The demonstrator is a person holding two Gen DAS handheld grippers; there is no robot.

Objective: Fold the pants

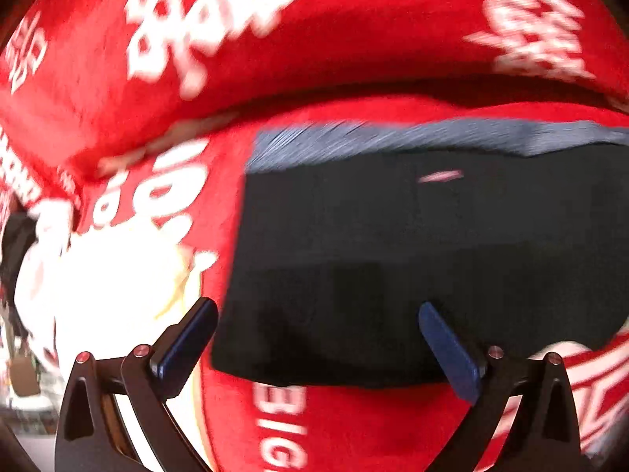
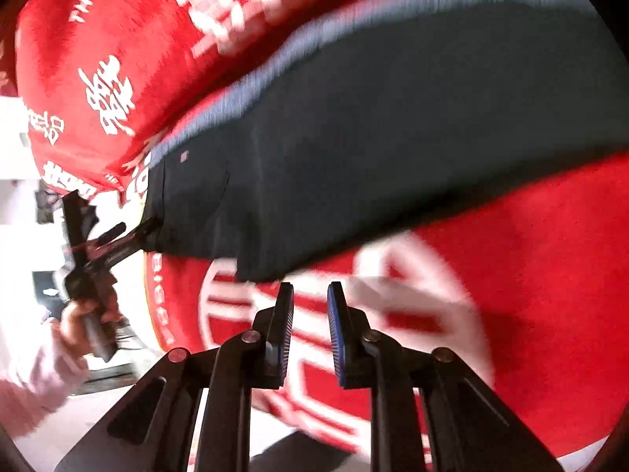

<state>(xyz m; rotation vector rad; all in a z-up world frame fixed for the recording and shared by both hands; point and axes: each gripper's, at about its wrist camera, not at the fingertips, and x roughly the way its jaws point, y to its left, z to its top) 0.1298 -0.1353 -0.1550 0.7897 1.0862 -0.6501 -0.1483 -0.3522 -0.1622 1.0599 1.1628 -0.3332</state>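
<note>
The dark pants [image 1: 412, 267] lie folded flat on a red bedspread [image 1: 354, 432] printed with white characters, their grey-blue waistband [image 1: 412, 137] along the far edge, close under a red pillow [image 1: 275, 39]. The left claw [image 1: 318, 338] hangs spread wide over the near edge of the cloth, gripping nothing. The right claw [image 2: 310, 314] stands over the bedspread just short of the pants' near corner, its jaws narrowly parted and empty.

Both views are smeared by motion, so aim is the chief risk: a hasty pinch could catch the bedspread along with the pants, or take only the top layer, so the fold slides apart. Uneven grips would skew the next crease.
</note>
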